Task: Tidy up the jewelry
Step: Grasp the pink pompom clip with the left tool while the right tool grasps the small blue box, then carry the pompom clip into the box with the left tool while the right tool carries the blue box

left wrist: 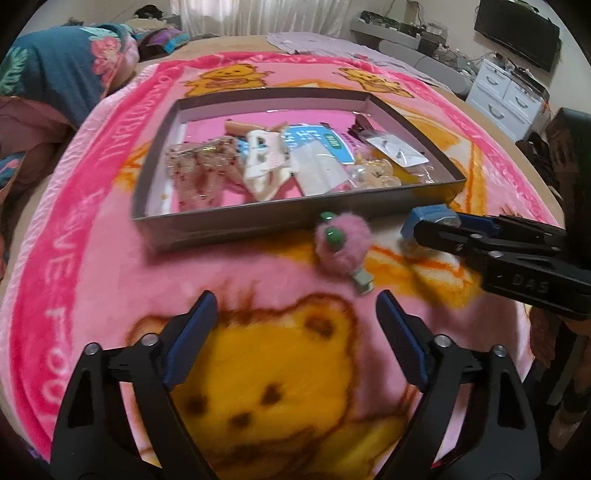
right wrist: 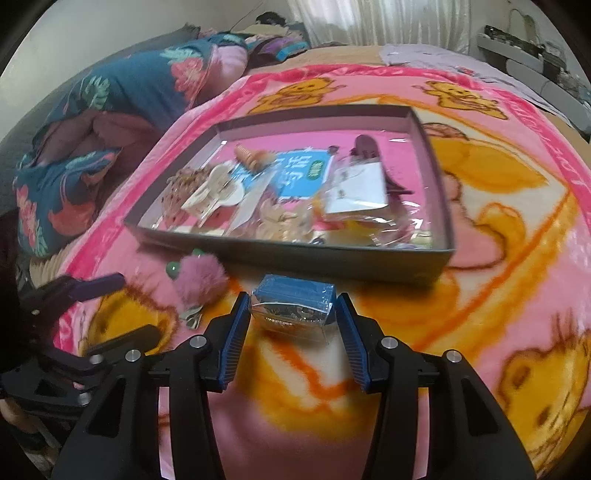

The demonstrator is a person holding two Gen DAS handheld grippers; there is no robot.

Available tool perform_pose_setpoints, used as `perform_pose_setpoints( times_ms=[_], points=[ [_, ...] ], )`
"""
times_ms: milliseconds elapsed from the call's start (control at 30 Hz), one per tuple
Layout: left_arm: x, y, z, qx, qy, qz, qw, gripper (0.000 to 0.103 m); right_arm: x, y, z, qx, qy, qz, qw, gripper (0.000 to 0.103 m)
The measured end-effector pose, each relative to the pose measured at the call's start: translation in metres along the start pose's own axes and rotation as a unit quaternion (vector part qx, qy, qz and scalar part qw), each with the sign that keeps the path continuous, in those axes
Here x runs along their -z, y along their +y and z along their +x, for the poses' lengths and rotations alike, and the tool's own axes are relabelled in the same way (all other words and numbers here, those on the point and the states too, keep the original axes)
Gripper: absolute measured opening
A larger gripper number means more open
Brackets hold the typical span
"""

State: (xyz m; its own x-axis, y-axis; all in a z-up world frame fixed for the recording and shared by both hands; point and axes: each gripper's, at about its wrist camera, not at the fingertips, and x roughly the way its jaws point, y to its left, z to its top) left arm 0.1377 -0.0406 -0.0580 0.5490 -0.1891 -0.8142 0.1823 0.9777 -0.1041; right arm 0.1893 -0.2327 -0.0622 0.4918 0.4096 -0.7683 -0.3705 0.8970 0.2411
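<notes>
A grey shallow box (left wrist: 236, 221) (right wrist: 332, 254) holds several packets of jewelry and hair clips on a pink bear blanket. A fluffy pink pom-pom hair clip (left wrist: 341, 245) (right wrist: 199, 282) lies in front of the box. My left gripper (left wrist: 295, 310) is open and empty, just short of the clip. My right gripper (right wrist: 293, 308) is shut on a small blue-topped clear packet (right wrist: 293, 304) near the box's front wall. The packet also shows in the left wrist view (left wrist: 430, 219), at the tip of the right gripper.
The pink bear blanket (left wrist: 110, 258) covers a bed. Floral pillows (right wrist: 110, 122) lie at the far left. White drawers (left wrist: 506, 96) and a wall screen (left wrist: 517, 33) stand at the far right.
</notes>
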Motion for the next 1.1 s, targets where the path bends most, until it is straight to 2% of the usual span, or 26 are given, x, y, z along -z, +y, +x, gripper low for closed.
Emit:
perform_pose_setpoints(
  times_ms=[167,233,400,567,600,933,1100],
  points=[
    [-0.009,-0.013,0.018,0.007,0.011,0.003,0.9999,0.068,0.002,-0.015,-0.018,-0.005,-0.021,0.026,0.999,0.046],
    [-0.013,-0.015,0.024,0.012,0.013,0.0,0.9998,0.062,0.004,-0.02,-0.024,-0.008,-0.027,0.033,0.999,0.046],
    [-0.021,-0.017,0.031,0.017,0.011,-0.01,0.9997,0.06,0.007,-0.027,-0.036,-0.009,-0.04,0.045,0.998,0.046],
    [-0.03,-0.019,0.035,0.024,0.011,-0.016,0.9995,0.033,0.007,-0.028,-0.043,-0.01,-0.05,0.047,0.998,0.046],
    [-0.031,-0.02,0.035,0.025,0.01,-0.014,0.9995,0.022,0.007,-0.028,-0.044,-0.01,-0.051,0.047,0.998,0.046],
    [-0.04,-0.024,-0.001,0.053,-0.024,-0.007,0.9983,0.021,0.003,-0.017,-0.062,-0.024,-0.072,0.038,0.996,0.046],
    [-0.048,-0.016,-0.021,0.052,-0.045,-0.013,0.9975,0.021,-0.004,-0.008,-0.071,-0.032,-0.083,0.027,0.996,0.046]
  ],
)
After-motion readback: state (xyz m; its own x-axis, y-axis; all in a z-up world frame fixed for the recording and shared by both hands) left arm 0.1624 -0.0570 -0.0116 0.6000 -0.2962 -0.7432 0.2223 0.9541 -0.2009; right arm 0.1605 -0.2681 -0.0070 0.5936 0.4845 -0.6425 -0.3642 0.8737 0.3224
